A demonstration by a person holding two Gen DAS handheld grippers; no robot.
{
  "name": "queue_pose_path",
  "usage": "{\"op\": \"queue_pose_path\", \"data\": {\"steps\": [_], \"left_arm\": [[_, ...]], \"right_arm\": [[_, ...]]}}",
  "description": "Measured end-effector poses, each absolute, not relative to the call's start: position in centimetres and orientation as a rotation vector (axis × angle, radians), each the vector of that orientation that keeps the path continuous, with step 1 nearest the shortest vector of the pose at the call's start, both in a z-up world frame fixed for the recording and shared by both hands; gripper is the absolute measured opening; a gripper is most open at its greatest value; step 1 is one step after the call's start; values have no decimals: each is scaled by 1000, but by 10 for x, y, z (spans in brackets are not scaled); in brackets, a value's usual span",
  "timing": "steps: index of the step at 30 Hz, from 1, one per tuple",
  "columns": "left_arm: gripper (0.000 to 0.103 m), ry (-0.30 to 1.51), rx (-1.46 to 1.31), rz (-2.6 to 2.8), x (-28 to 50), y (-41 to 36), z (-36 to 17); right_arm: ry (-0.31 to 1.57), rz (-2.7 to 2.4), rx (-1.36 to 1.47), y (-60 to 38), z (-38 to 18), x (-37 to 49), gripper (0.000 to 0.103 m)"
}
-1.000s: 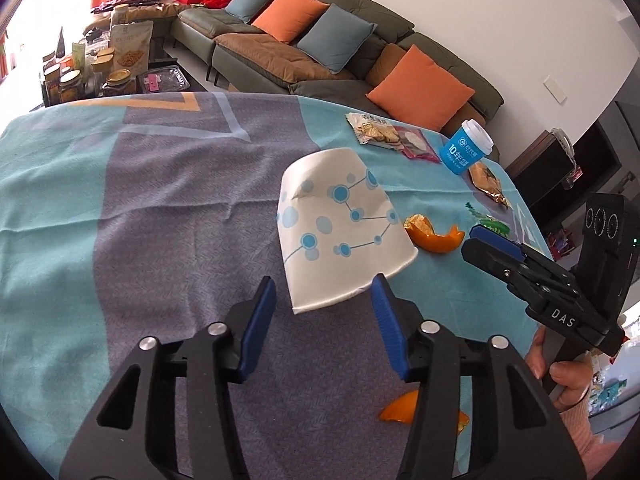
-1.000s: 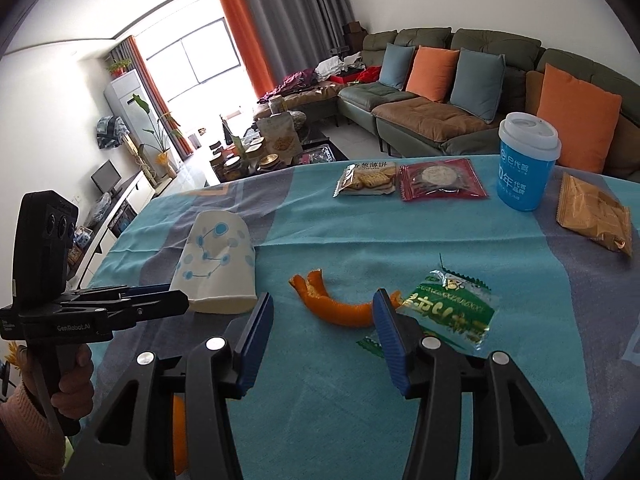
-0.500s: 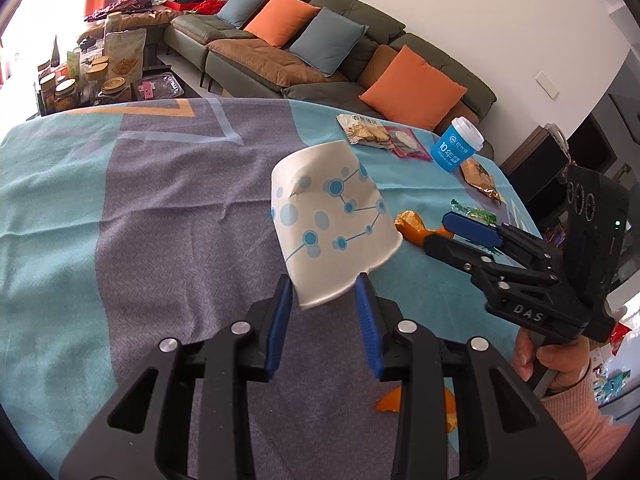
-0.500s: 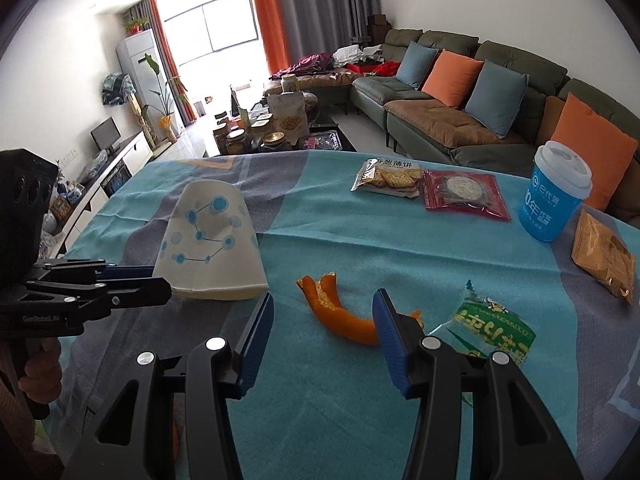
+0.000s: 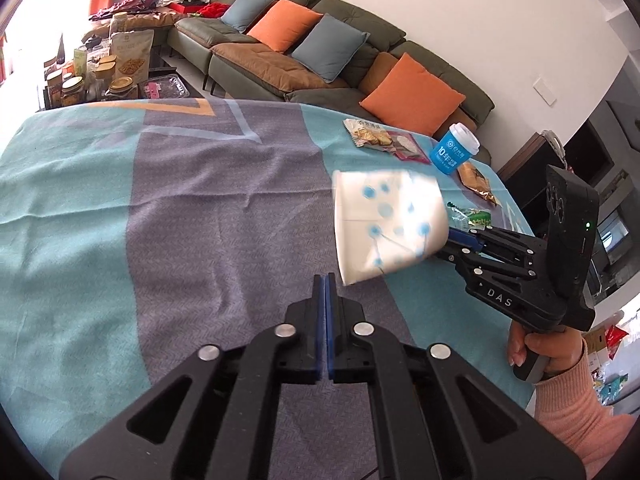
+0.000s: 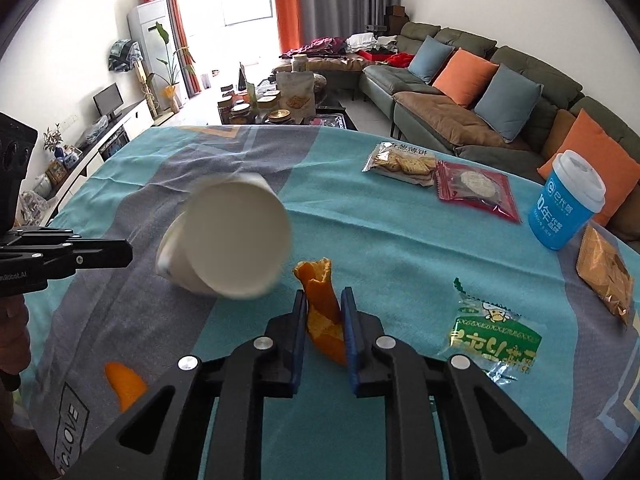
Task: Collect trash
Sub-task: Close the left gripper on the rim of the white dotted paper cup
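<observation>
Where the white paper cup [image 5: 386,224] blurred, I could not tell whether it rested on the tablecloth [image 5: 120,220] or hung just above it; its blue dot pattern smeared, and it hid the tip of the right gripper [image 6: 323,300] in the left camera's view. The left gripper [image 5: 324,284] had just been closing, and its blue pads met with nothing between them, the cup just beyond and to the right of them. The right gripper had just been closing too, clamped on a curl of orange peel [image 6: 322,304] just right of the cup; the peel's lower end was hidden behind the fingers. Another orange peel piece [image 6: 124,386] lay nearer than the cup and to its left, half cut off by the gripper's body. Right of the cup, the green wrapper [image 6: 494,336] bore script too crumpled to read. Well right of the cup, the blue lidded cup [image 6: 566,202] showed "10" among characters. "DAS" marked the right tool's body, held by a hand [image 5: 538,350] in a pink sleeve.
</observation>
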State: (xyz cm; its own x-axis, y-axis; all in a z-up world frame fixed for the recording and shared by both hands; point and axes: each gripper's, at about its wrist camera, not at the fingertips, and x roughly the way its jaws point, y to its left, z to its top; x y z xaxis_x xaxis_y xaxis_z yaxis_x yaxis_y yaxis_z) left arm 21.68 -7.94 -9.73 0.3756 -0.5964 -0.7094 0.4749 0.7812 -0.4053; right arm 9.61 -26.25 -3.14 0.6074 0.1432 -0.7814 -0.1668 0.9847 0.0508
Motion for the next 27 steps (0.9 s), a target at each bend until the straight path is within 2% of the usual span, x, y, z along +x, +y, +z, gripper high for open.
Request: {"op": "queue_pose_path", "data": {"steps": [1,3,5,11,20,25,27], "left_arm": [[5,957,-137,-689,215,-79,-95],[23,949,-128,-694,213,-82,-93],[35,940,-121,-694,212,-84,-90],[42,944,-74,-702,221,-100,-91],[44,1011,-74,-777,235,-119,-103],[36,1005,-63,-781,227,-116,-102],[27,1004,-80,-789,225,-112,-101]], "right_arm": [[895,186,-18,-263,-30,94,14],[887,197,14,-266,-28,92,14],[879,212,56,-270,-25,89,14],[852,236,139,-278,-18,80,14],[846,275,218,-284,-18,82,14],[844,275,219,-282,-19,84,13],[844,274,221,-281,-19,85,13]]}}
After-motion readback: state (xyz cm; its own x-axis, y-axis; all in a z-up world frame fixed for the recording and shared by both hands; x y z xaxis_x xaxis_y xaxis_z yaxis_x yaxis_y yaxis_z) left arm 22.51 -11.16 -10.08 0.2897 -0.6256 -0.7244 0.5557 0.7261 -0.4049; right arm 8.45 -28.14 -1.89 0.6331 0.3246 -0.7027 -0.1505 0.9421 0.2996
